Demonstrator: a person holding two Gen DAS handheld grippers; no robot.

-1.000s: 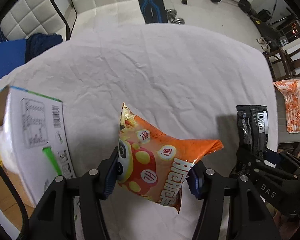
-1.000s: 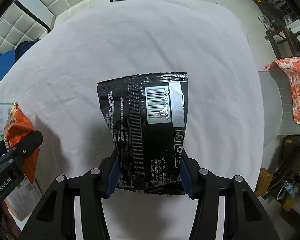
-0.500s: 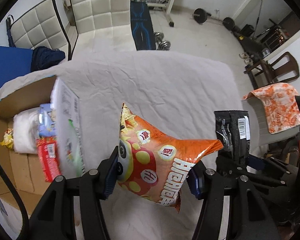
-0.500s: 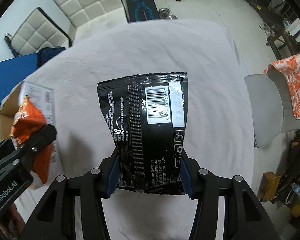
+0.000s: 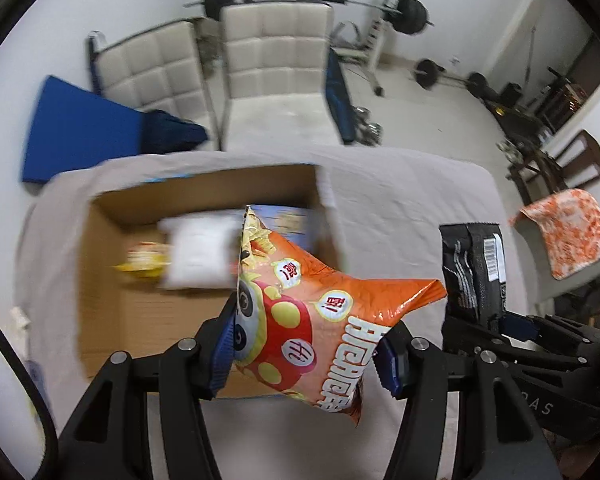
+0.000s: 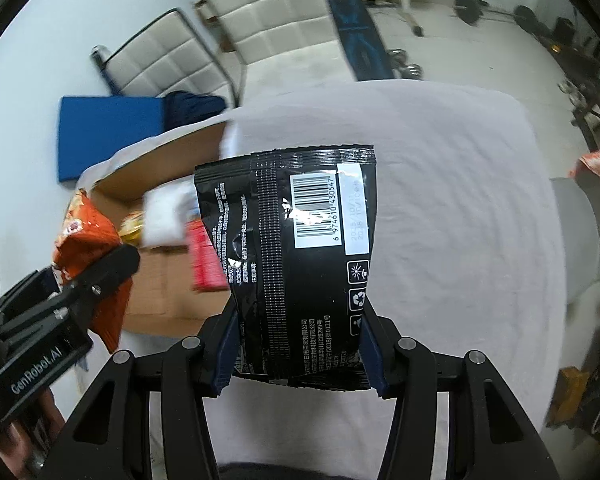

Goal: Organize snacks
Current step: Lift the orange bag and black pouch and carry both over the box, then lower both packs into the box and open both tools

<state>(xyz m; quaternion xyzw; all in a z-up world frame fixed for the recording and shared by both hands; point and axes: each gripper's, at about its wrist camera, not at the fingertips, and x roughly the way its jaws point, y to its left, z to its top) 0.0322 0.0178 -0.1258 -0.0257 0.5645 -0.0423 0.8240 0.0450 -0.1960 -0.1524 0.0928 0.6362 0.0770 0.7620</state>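
Claw tips of my left claw (image 5: 306, 350) pinch an orange snack bag (image 5: 312, 320) at its lower part; the blue pads press it from both sides, and the bag stands up and leans to the right. I hold it in the air above the near edge of an open cardboard box (image 5: 112, 320). My right claw (image 6: 298, 354) is pressed on a black snack bag (image 6: 292, 248), also at its bottom edge; the side with the barcode faces the camera and the bag stands almost upright. This bag is in the air too, over the desk (image 6: 460, 208), just to the right of the box.

Inside the box I see a white packet (image 5: 198, 254), a yellow packet (image 5: 142, 262) beside it and a blue packet (image 5: 288, 220) behind the orange bag, all blurred. From the right wrist view a red packet (image 6: 204, 258) also shows in the box. The box sits on the desk, which is covered with a pale wrinkled cloth.

Behind the desk stand two white padded chairs (image 5: 276, 68), and a blue mat (image 5: 76, 132) lies on the floor at the left.
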